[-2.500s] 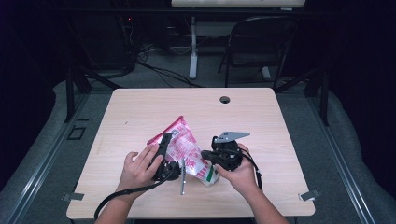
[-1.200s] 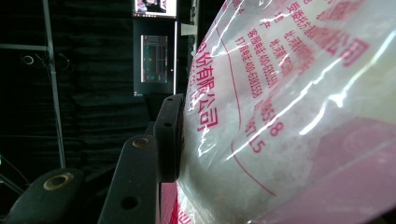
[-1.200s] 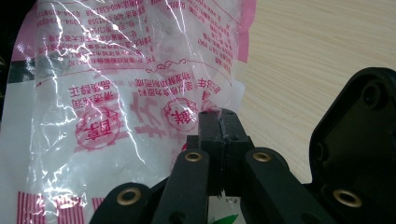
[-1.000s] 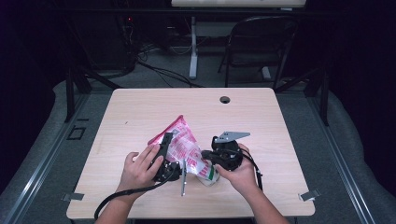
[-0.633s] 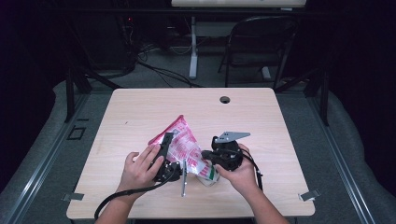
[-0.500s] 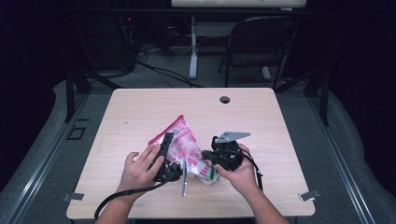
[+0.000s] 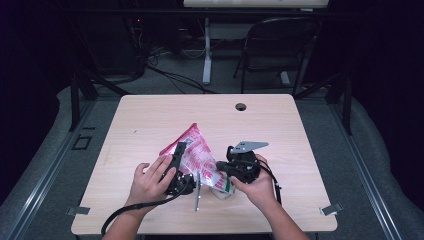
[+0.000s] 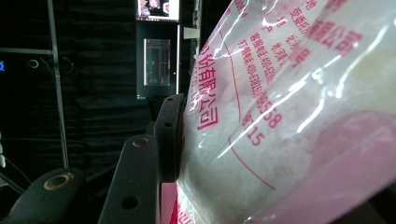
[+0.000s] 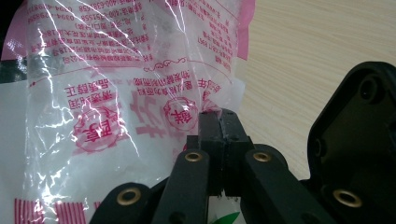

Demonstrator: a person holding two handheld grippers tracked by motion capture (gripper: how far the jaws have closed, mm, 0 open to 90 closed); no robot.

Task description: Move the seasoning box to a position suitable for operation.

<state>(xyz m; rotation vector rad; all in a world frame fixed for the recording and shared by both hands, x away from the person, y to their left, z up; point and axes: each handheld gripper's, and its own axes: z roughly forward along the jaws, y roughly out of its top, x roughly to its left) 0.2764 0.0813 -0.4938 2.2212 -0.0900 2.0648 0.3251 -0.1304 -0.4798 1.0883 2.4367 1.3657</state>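
Note:
A pink and clear plastic bag (image 7: 199, 152) with red print and white grains inside stands tilted at the near middle of the table. My left gripper (image 7: 181, 152) holds it from the left. In the left gripper view one black finger (image 8: 169, 135) presses flat against the bag (image 8: 289, 116), and the other finger is hidden behind it. My right gripper (image 7: 221, 169) comes in from the right with its jaws pinched together on the bag's lower edge. Seen from the right gripper view, the gripper (image 9: 219, 123) nips the thin plastic of the bag (image 9: 116, 93).
The light wooden table (image 7: 150, 120) has a cable hole (image 7: 241, 106) near its far edge. A thin grey metal piece (image 7: 198, 192) lies under the bag by the hands. A folding chair (image 7: 280, 45) and cables are beyond the table.

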